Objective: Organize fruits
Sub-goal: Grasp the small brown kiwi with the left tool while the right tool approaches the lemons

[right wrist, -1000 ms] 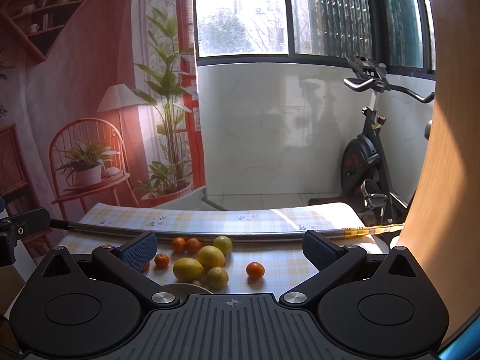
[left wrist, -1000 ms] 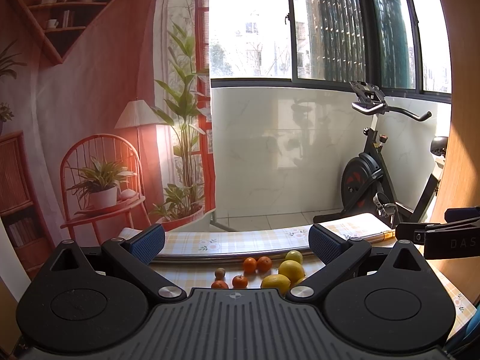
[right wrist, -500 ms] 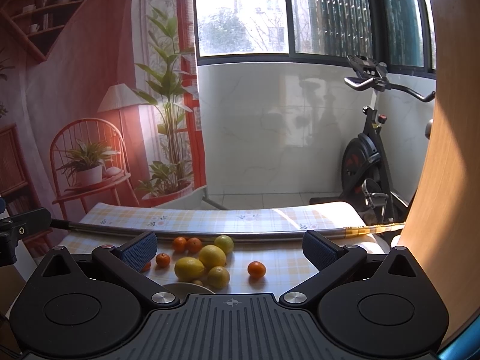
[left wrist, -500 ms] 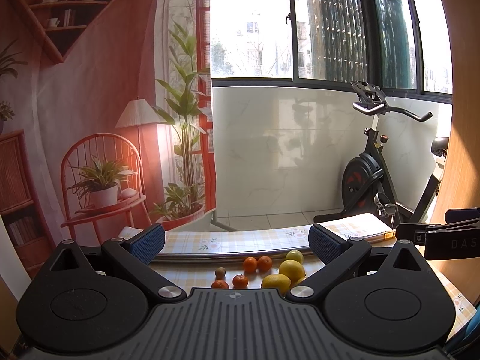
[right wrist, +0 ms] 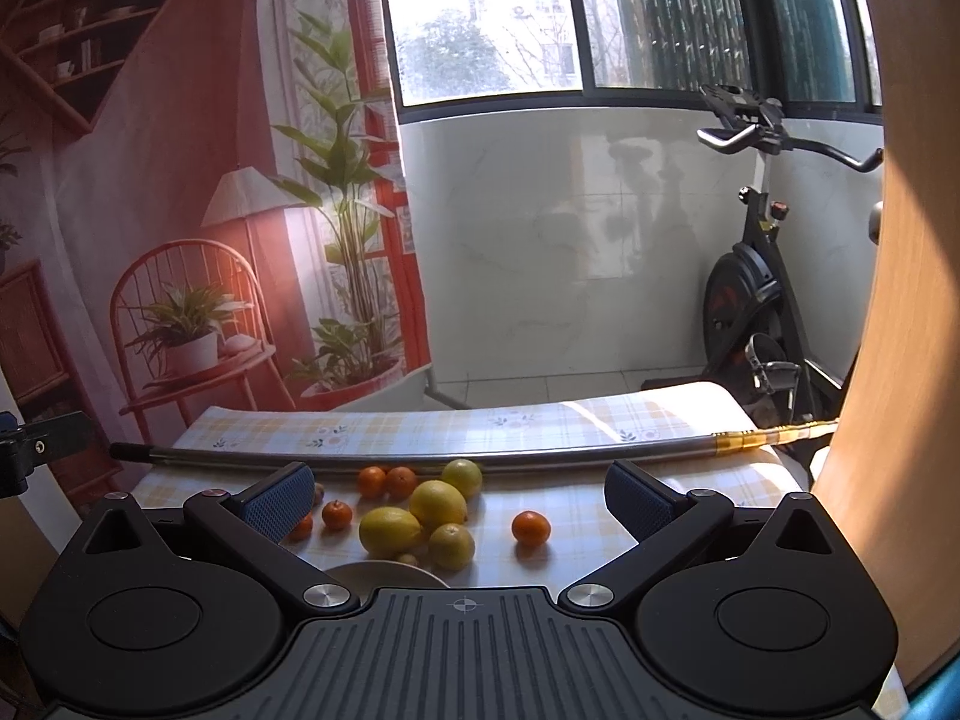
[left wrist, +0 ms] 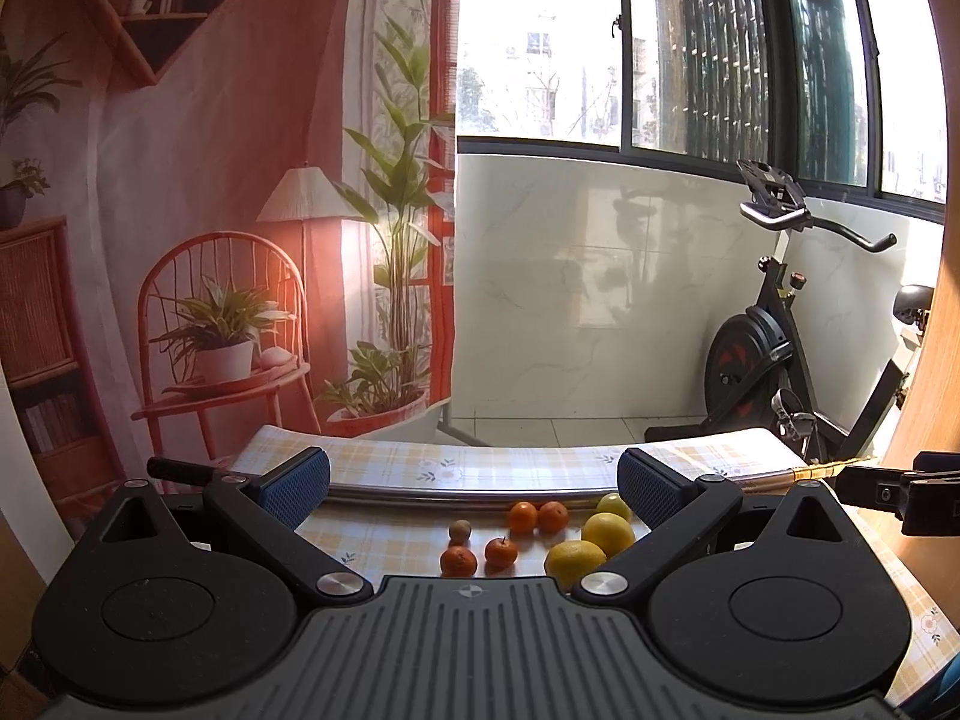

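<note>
Both grippers are being held above the near edge of a table (right wrist: 600,420) covered with a yellow checked cloth. The left gripper (left wrist: 474,483) is being kept released, its blue-padded fingers (left wrist: 297,477) spread wide with nothing between them. The right gripper (right wrist: 459,495) is likewise being held wide apart and empty.

The fruits are being left loose on the cloth, ahead of both grippers and near a metal rod (right wrist: 480,461) lying across the table. Four yellow lemons (right wrist: 438,504) are being seen clustered together, some touching. Several small oranges (right wrist: 387,482) are lying to their left, two of them side by side just beside the rod. One single orange (right wrist: 531,527) is sitting apart, to the right of the lemons. A small brown fruit (left wrist: 459,531) is being noted in the left wrist view, left of the paired oranges.

The rim of a white bowl (right wrist: 384,571) is being partly shown directly below the lemons, mostly hidden by the right gripper's body. An exercise bike (right wrist: 750,312) is standing beyond the table.
</note>
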The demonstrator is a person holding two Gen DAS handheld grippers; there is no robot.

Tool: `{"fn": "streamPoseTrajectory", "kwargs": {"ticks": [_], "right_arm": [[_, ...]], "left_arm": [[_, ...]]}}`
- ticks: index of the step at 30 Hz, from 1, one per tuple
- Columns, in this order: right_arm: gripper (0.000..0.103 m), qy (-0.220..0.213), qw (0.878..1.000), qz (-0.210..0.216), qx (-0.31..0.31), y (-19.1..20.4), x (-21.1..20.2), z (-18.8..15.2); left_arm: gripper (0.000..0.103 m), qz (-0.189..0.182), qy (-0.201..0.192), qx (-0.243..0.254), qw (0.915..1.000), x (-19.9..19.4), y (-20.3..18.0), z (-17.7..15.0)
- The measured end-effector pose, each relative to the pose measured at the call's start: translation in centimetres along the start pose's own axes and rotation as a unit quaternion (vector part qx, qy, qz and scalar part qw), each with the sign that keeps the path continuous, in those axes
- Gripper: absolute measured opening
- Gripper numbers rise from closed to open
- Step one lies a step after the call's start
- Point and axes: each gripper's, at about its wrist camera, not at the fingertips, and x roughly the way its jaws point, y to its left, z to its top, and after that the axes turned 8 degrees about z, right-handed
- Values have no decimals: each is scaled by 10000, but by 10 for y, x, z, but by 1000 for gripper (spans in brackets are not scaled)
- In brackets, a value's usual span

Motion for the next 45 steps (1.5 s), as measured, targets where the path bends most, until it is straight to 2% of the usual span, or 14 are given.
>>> {"fn": "streamPoseTrajectory", "kwargs": {"ticks": [2, 5, 7, 12, 19, 23, 26, 28, 31, 34, 39, 43, 45], "right_arm": [[103, -36, 9999, -114, 57, -11, 10, -6], [103, -108, 9997, -195, 50, -30, 27, -18], [103, -110, 9997, -199, -61, -37, 37, -24], [103, 39, 9995, -205, -234, -52, 68, -41], [103, 152, 9982, -394, -424, -62, 108, -65], [102, 295, 9977, -493, -352, -67, 127, -75], [102, 365, 9977, -518, -228, -75, 139, -80], [101, 419, 9978, -510, -33, -83, 147, -81], [100, 478, 9968, -600, 221, -95, 157, -80], [99, 601, 9956, -603, 382, -106, 165, -80], [99, 754, 9941, -528, 582, -115, 175, -83], [98, 913, 9918, -579, 681, -119, 181, -87], [90, 973, 9908, -603, 723, -123, 184, -88]], "left_arm": [[103, 19, 88, -151, 9998, 12, 9, -3], [103, -151, 321, -520, 9980, 34, 27, -11], [103, -57, 497, -660, 9966, 49, 34, -17], [103, 396, 667, -552, 9955, 78, 42, -30], [103, 673, 948, -310, 9927, 117, 47, -35], [103, 410, 850, -56, 9955, 140, 42, -31], [103, -185, 828, 2, 9964, 168, 38, -34], [102, -389, 944, -86, 9947, 194, 36, -37], [99, -486, 1150, -67, 9922, 232, 31, -40], [93, -487, 1572, -134, 9863, 265, 26, -45], [86, -745, 2170, -298, 9729, 312, 24, -54], [75, -856, 2449, -557, 9642, 333, 26, -63], [70, -900, 2479, -646, 9624, 338, 27, -67]]}}
